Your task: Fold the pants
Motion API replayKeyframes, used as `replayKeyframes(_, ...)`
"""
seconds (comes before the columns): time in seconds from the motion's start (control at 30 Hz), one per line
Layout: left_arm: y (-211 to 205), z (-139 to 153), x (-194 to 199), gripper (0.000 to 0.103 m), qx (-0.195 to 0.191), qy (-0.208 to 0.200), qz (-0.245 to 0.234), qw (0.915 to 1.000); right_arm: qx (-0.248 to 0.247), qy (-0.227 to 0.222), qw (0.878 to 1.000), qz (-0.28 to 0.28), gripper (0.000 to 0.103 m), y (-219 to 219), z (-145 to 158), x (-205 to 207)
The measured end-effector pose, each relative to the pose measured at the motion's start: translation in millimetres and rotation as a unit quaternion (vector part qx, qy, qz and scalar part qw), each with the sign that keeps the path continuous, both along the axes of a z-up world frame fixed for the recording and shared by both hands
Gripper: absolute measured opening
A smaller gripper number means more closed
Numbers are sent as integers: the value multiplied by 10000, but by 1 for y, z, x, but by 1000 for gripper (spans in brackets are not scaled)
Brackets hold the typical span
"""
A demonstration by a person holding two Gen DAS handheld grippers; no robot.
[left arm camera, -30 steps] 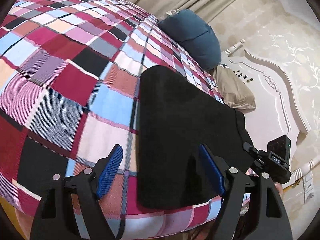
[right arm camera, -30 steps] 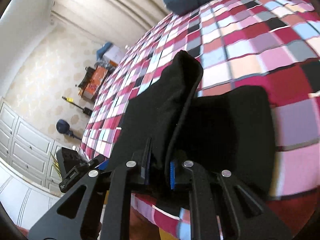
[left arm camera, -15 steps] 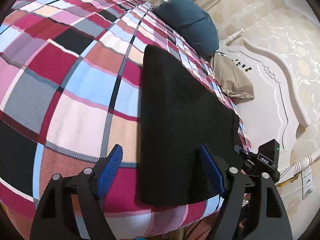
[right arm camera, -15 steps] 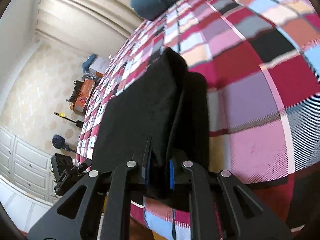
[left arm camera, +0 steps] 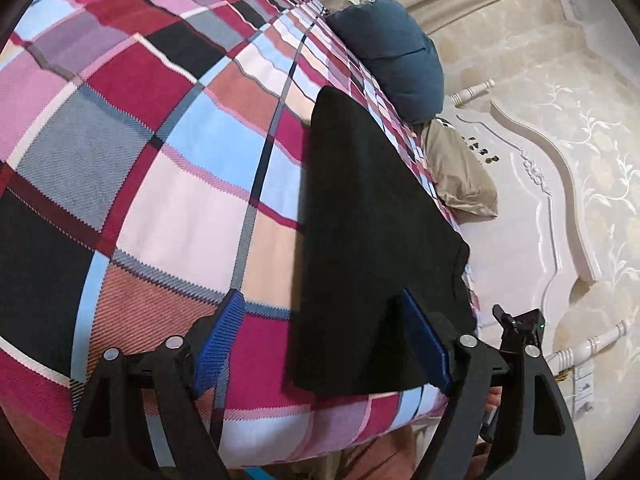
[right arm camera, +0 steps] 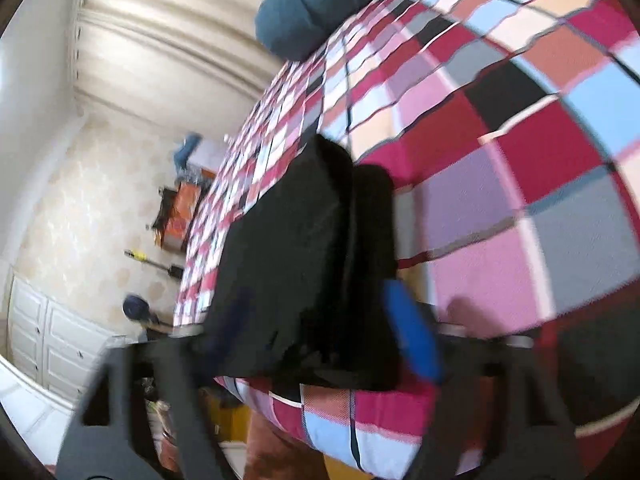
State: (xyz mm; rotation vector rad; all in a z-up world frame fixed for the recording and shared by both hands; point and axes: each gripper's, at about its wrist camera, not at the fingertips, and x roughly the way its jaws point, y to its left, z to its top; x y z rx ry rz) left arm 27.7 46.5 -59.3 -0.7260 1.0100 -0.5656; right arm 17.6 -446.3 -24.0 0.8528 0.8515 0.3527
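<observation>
Black pants [left arm camera: 368, 240] lie folded in a long strip on the plaid bedspread [left arm camera: 160, 168], reaching the bed's near edge. My left gripper [left arm camera: 320, 344] hovers low over their near left corner. Its jaws are opening, and the pants' left edge lies between the blue pads [left arm camera: 218, 340] without being pressed. In the right wrist view, which is blurred, the pants [right arm camera: 296, 256] lie doubled with a raised fold along their right side. My right gripper [right arm camera: 324, 328] has its jaws opening wide around the near end of the fold, and the pads [right arm camera: 412, 332] stand clear of the cloth.
A dark blue pillow [left arm camera: 396, 52] and a beige pillow [left arm camera: 460, 172] lie at the head of the bed by the white headboard [left arm camera: 540, 200]. Beyond the bed's left side are white cabinets [right arm camera: 48, 340] and an orange object [right arm camera: 180, 216] on the floor.
My right gripper has let go of the pants fold: its jaws went from shut on the cloth to wide apart. The left gripper has sunk closer to the bed.
</observation>
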Motion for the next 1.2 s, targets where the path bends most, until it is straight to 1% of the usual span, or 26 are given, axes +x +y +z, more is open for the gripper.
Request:
replayKeyframes(0.1, 2, -4, -1, 81, -257, 74, -51, 9996, 60, 131, 9999, -43, 81, -7, -9, -9)
replayKeyframes(0.17, 0, -5, 0, 82, -371, 88, -76, 9992, 341, 325, 9989, -11, 81, -8, -25, -10)
replayKeyframes(0.23, -5, -5, 1, 82, -453, 92, -160, 9988, 510, 444, 9977, 67, 81, -1, -38, -9)
replayKeyframes(0.3, -13, -4, 3, 82, -494, 96, -274, 9984, 484, 439, 9977, 164, 81, 9, -41, -7)
replayKeyframes(0.4, -23, -3, 6, 82, -439, 33, -372, 9983, 500, 414, 9973, 344, 83, 26, -41, 2)
replayKeyframes(0.47, -29, -3, 7, 82, -478, -9, -412, 9980, 373, 443, 9977, 347, 83, 34, -41, 8)
replayKeyframes(0.5, -31, -2, 7, 81, -496, -32, -404, 9979, 339, 451, 9978, 354, 83, 35, -41, 10)
replayKeyframes(0.53, -33, -2, 7, 81, -512, -61, -417, 9978, 295, 461, 9979, 350, 80, 37, -41, 13)
replayKeyframes(0.57, -37, 0, 6, 79, -421, -112, -446, 9981, 220, 468, 9981, 341, 68, 39, -40, 13)
replayKeyframes(0.6, -42, 1, 4, 72, -235, -179, -479, 9984, 85, 488, 9982, 342, 62, 41, -41, 14)
replayKeyframes(0.67, -49, 3, 1, 63, 159, -276, -534, 9981, -127, 515, 9979, 383, 48, 42, -42, 16)
replayKeyframes(0.7, -50, 3, -1, 59, 268, -306, -550, 9977, -126, 502, 9978, 402, 46, 42, -44, 15)
replayKeyframes(0.73, -49, 4, -2, 56, 329, -312, -558, 9974, -74, 469, 9980, 427, 43, 41, -44, 14)
replayKeyframes(0.77, -49, 5, -2, 52, 324, -298, -551, 9975, -26, 451, 9980, 431, 41, 42, -44, 13)
replayKeyframes(0.83, -48, 7, -2, 48, 325, -237, -521, 9978, 2, 397, 9982, 457, 38, 41, -43, 12)
replayKeyframes(0.9, -50, 9, -2, 46, 478, -282, -531, 9970, -26, 355, 9983, 465, 38, 43, -39, 12)
replayKeyframes(0.97, -52, 9, 0, 46, 579, -320, -548, 9963, -49, 352, 9982, 492, 38, 40, -42, 12)
replayKeyframes(1.07, -52, 6, 2, 46, 552, -302, -547, 9965, 143, 324, 9981, 502, 38, 38, -50, 13)
replayKeyframes(1.2, -54, 7, 1, 46, 600, -322, -549, 9962, 171, 309, 9981, 507, 38, 37, -53, 14)
